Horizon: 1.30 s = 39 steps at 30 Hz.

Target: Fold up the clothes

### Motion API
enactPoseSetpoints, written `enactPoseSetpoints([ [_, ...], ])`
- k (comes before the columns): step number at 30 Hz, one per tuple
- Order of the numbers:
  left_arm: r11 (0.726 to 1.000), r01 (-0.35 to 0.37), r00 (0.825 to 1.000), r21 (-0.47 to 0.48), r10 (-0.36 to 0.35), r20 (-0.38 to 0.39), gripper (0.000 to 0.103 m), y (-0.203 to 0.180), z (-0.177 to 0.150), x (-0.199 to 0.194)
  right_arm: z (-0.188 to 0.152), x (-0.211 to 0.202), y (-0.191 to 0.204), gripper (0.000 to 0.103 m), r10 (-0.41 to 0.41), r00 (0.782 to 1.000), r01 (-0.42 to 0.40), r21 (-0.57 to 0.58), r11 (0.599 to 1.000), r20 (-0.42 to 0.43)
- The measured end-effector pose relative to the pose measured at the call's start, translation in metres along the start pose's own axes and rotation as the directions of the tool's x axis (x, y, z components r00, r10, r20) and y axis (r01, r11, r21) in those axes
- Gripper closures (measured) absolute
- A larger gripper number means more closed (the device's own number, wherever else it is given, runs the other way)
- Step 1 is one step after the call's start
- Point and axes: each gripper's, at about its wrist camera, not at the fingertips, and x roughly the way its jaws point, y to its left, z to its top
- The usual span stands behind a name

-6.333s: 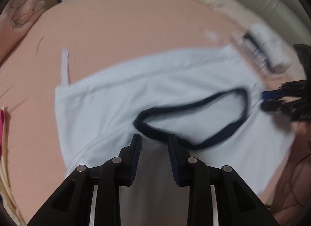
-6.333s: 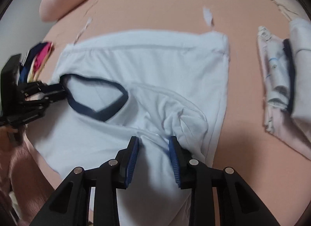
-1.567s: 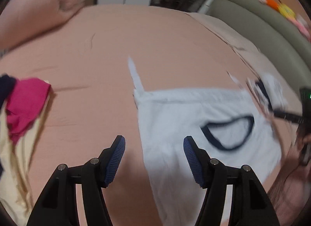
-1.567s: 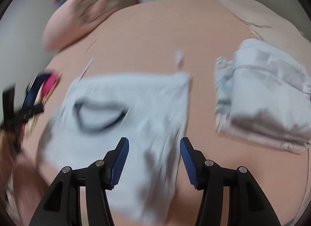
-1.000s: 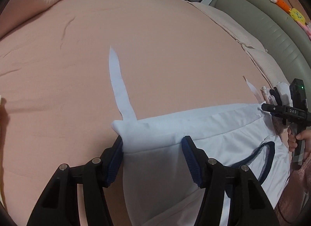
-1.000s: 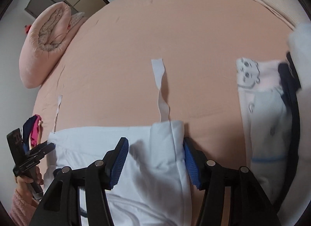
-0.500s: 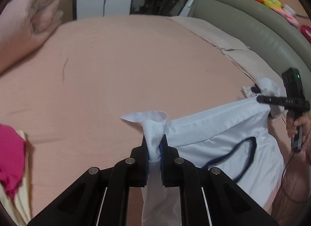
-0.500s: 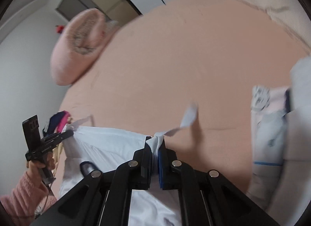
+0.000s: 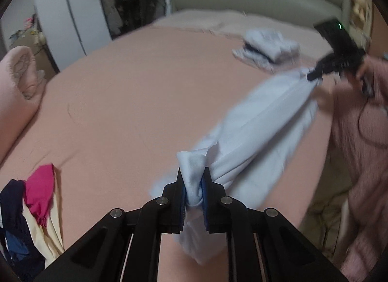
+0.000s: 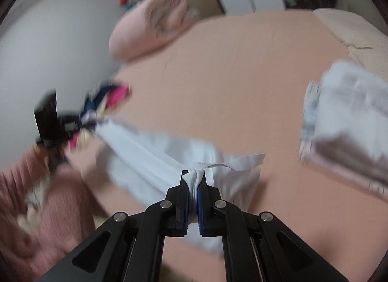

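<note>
2 tongs (image 9: 193,191) (image 10: 193,193) pinching 1 white garment (image 9: 254,122) | 1 folded stack (image 9: 266,47) | 1 unfolded pile (image 9: 31,207)

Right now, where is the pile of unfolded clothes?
In the left wrist view, the unfolded clothes lie at the bed's lower left edge, left of the left gripper holding the white shirt.

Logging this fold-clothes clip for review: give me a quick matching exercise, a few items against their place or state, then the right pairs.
Items:
1. white garment
2. folded stack
3. unfolded pile
4. pink rolled blanket

States:
A. loose heap by the left gripper
B. at the bed's far edge
C. stretched between both grippers, right gripper included
D. lying neat near the headboard

Pairs: 1-C, 2-D, 3-A, 4-B
</note>
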Motion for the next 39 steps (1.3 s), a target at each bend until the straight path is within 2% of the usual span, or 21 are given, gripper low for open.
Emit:
enactPoseSetpoints([
  [3,0.999,0.033,0.989,0.04,-0.027,-0.145,0.088,-0.015,-0.02,0.013,-0.013,0.022,0.003,0.096,-0.001,0.987,0.001,0.003,1.0,-0.162],
  [6,0.998,0.034,0.985,0.043,-0.026,-0.168,0.08,-0.015,-0.034,-0.002,-0.022,0.032,0.009,0.096,-0.02,0.964,0.015,-0.02,1.0,-0.267],
  [7,0.999,0.029,0.984,0.027,-0.024,-0.177,0.076,-0.012,-0.038,-0.009,-0.023,0.029,0.01,0.096,-0.026,0.961,0.019,-0.029,0.999,-0.274],
  [9,1.0,0.006,0.983,-0.009,-0.008,-0.185,0.046,-0.005,-0.044,-0.021,-0.02,0.018,0.006,0.096,-0.053,0.964,0.048,-0.026,0.999,-0.259],
  [10,0.999,-0.008,0.985,-0.038,0.002,-0.171,0.04,0.0,-0.048,-0.029,-0.018,0.013,0.001,0.095,-0.07,0.965,0.07,-0.009,0.997,-0.252],
  [12,0.992,-0.029,0.99,-0.121,0.012,-0.141,0.038,0.012,-0.053,-0.039,-0.009,0.006,-0.005,0.093,-0.088,0.971,0.103,0.053,0.993,-0.222],
  [14,0.98,-0.043,0.996,-0.193,0.028,-0.079,0.038,0.02,-0.051,-0.049,0.003,0.001,-0.003,0.084,-0.1,0.978,0.12,0.104,0.987,-0.181],
  [16,0.969,-0.007,1.0,-0.248,0.01,0.012,0.038,0.019,-0.042,-0.055,0.006,0.0,0.015,0.062,-0.097,0.984,0.109,0.073,0.991,-0.149],
  [17,0.958,0.022,1.0,-0.286,-0.017,0.021,0.038,0.015,-0.032,-0.045,0.005,0.002,0.03,0.06,-0.084,0.987,0.089,0.031,0.996,-0.139],
  [19,0.931,0.009,0.998,-0.364,-0.034,-0.062,0.038,0.01,-0.021,-0.021,0.003,0.007,0.059,0.059,-0.089,0.984,0.08,-0.061,0.995,-0.154],
  [20,0.904,-0.008,0.992,-0.426,-0.048,-0.119,0.038,0.009,-0.021,-0.009,0.002,0.008,0.068,0.059,-0.111,0.981,0.097,-0.092,0.991,-0.157],
  [21,0.864,0.01,0.984,-0.504,-0.099,-0.149,0.038,0.011,-0.028,-0.002,0.002,0.004,0.075,0.059,-0.128,0.982,0.114,-0.108,0.988,-0.139],
  [23,0.784,0.089,0.967,-0.614,-0.216,-0.135,0.038,0.012,-0.039,0.007,0.001,-0.011,0.08,0.059,-0.16,0.984,0.15,-0.118,0.982,-0.077],
  [24,0.773,0.088,0.966,-0.629,-0.221,-0.137,0.038,0.009,-0.042,0.008,-0.001,-0.016,0.073,0.058,-0.197,0.979,0.19,-0.107,0.976,-0.06],
  [27,0.789,0.067,0.962,-0.61,-0.212,-0.169,0.038,-0.006,-0.042,0.01,-0.006,-0.022,0.049,0.045,-0.306,0.951,0.303,-0.065,0.951,-0.051],
  [31,0.766,0.034,0.96,-0.641,-0.204,-0.194,0.039,-0.014,-0.048,0.024,-0.012,-0.022,0.04,0.046,-0.31,0.947,0.306,-0.061,0.95,-0.087],
  [32,0.777,-0.002,0.966,-0.629,-0.161,-0.202,0.058,-0.014,-0.049,0.028,-0.013,-0.022,0.038,0.047,-0.311,0.946,0.307,-0.06,0.95,-0.096],
  [33,0.798,-0.068,0.966,-0.598,-0.097,-0.239,0.088,-0.014,-0.049,0.03,-0.015,-0.022,0.036,0.058,-0.312,0.944,0.307,-0.059,0.95,-0.105],
  [34,0.814,-0.092,0.964,-0.573,-0.07,-0.255,0.093,-0.015,-0.049,0.029,-0.016,-0.022,0.034,0.072,-0.313,0.943,0.308,-0.058,0.95,-0.114],
  [37,0.863,-0.148,0.948,-0.483,-0.015,-0.318,0.091,-0.021,-0.051,0.018,-0.021,-0.021,0.027,0.074,-0.315,0.939,0.31,-0.056,0.949,-0.141],
  [39,0.891,-0.214,0.926,-0.4,0.055,-0.373,0.09,-0.024,-0.054,0.009,-0.024,-0.021,0.023,0.074,-0.317,0.935,0.312,-0.054,0.949,-0.158],
])
